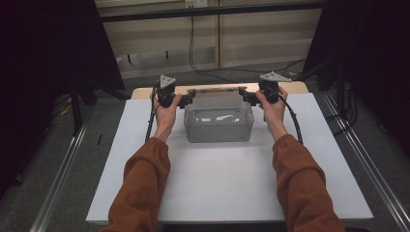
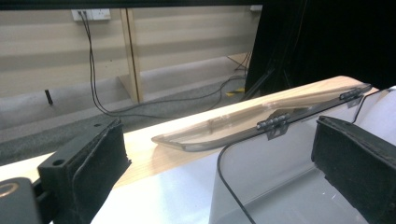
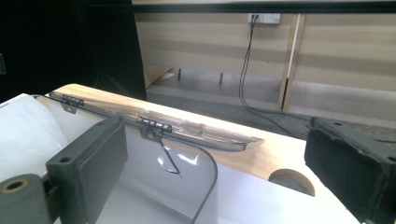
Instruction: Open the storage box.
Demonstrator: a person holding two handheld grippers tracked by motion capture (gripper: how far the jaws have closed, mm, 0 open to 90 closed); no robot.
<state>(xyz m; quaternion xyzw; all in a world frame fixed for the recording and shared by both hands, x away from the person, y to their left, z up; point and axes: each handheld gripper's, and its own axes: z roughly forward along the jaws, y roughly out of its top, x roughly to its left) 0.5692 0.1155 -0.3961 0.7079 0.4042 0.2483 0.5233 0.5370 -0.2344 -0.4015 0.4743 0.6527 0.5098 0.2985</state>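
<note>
A clear plastic box stands on the far half of a white board. Its hinged lid is swung back and lies on the wooden tabletop behind it. My left gripper is at the box's far left corner and my right gripper at its far right corner, both by the hinge line. In the left gripper view the jaws of my left gripper stand wide apart around the box's curved corner, pads off it, with the lid beyond. My right gripper is likewise open by the box rim and lid.
The wooden table shows behind the board, with a round hole near the right gripper. Metal rails run along both sides of the table. Black cables lie on the floor beyond, and dark curtains hang on both sides.
</note>
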